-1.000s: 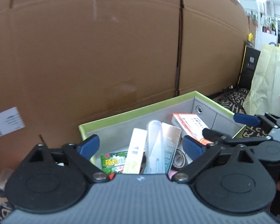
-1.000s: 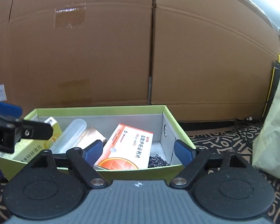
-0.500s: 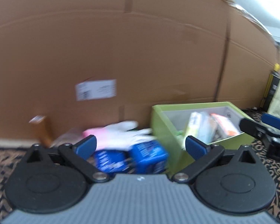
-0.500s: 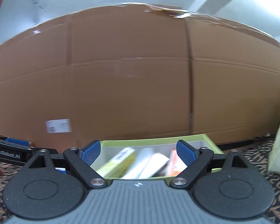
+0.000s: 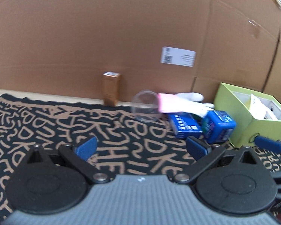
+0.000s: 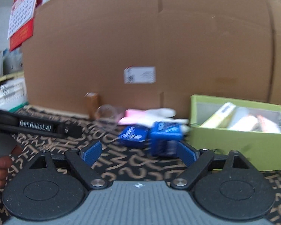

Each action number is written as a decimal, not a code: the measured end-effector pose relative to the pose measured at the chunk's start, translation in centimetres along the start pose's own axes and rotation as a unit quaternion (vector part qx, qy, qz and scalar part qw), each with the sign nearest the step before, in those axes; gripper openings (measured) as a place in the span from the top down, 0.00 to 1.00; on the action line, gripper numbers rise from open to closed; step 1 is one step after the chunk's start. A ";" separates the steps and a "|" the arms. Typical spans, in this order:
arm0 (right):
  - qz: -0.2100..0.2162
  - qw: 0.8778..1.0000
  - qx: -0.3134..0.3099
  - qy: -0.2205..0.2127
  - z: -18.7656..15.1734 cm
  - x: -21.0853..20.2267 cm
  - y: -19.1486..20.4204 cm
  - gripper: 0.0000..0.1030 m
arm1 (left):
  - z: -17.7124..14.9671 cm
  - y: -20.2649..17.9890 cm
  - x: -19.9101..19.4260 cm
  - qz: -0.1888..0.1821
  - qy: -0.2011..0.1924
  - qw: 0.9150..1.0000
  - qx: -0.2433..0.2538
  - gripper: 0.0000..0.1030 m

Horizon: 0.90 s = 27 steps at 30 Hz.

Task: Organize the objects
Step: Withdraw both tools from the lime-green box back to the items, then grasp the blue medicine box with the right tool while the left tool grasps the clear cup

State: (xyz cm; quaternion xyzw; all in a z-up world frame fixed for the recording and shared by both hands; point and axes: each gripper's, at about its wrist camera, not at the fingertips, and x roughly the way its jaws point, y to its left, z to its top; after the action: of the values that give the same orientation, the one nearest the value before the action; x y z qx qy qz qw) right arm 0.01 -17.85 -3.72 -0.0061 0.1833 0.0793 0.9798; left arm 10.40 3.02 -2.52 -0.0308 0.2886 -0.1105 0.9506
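Observation:
A green box (image 5: 241, 116) holding several packets stands at the right on the patterned cloth; it also shows in the right wrist view (image 6: 234, 136). Left of it lie two blue packs (image 5: 185, 125) (image 5: 219, 126), a pink-and-white glove (image 5: 181, 102), a clear plastic cup (image 5: 145, 107) on its side and a small brown carton (image 5: 111, 88). My left gripper (image 5: 140, 147) is open and empty above the cloth. My right gripper (image 6: 137, 152) is open and empty, just in front of the blue packs (image 6: 164, 136).
A tall cardboard wall (image 5: 121, 37) with a white label (image 5: 178, 56) closes the back. The black cloth with tan lettering (image 5: 46, 123) covers the floor. In the right wrist view the left gripper's body (image 6: 35, 128) and a hand are at the left, a red calendar (image 6: 24, 13) above.
Both grippers have pulled back from the green box and swung left; the loose items on the cloth have come into view. Both stay open and empty.

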 end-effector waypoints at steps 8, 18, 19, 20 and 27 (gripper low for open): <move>-0.011 0.998 0.026 0.055 1.0 6.6 3.4 0.19 | 1.7 1.0 2.7 0.018 -0.008 1.000 0.012 0.00; -0.118 0.986 0.058 0.104 1.5 13.1 3.2 0.19 | 4.2 0.8 10.2 0.042 0.012 0.998 0.047 0.12; -0.118 0.985 0.070 0.109 1.5 13.4 2.8 0.19 | 4.3 0.8 11.1 0.042 0.019 0.998 0.046 0.17; -0.117 0.983 0.082 0.113 1.5 13.7 2.4 0.19 | 4.5 0.8 11.8 0.041 0.025 0.998 0.043 0.19; -0.100 0.986 0.083 0.108 0.8 11.4 1.8 0.40 | 5.3 0.1 14.4 0.010 0.042 0.998 0.037 0.61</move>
State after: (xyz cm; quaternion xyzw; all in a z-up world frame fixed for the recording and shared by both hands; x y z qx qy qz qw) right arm 10.52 -14.34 -7.09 0.0483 0.2920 -0.0362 0.9545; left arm 25.03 -0.18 -5.98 0.0123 0.3238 -0.1128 0.9393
